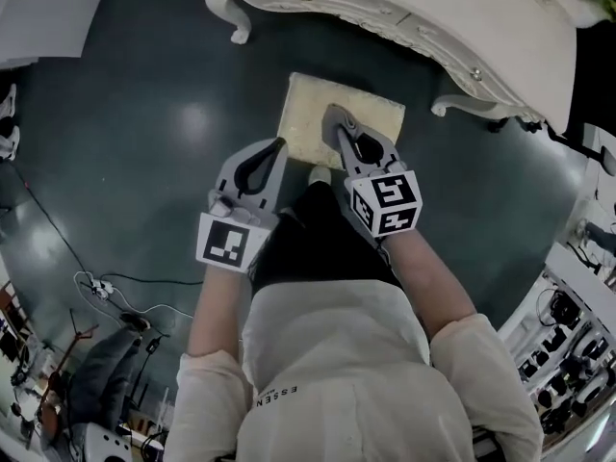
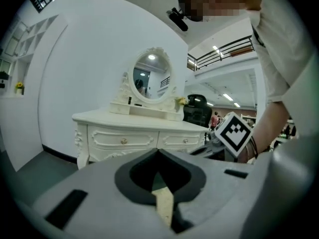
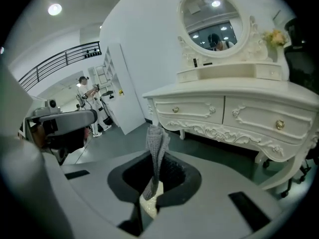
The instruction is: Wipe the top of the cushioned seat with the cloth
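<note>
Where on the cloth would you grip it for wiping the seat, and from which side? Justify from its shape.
Grip the cloth at a gathered fold, coming in over the seat from its near side, as the right gripper does. The cloth is thin and limp. Pinching a narrow fold probably holds it firmly and leaves an end loose past the tips, as here, to drag across the top.

Cushioned seat (image 1: 378, 114) upper centre, dressing table (image 1: 433, 17) above it, right gripper (image 1: 333, 115) over the seat with cloth (image 3: 155, 146) in its jaws, left gripper (image 1: 281, 143) at the seat's left edge.
</note>
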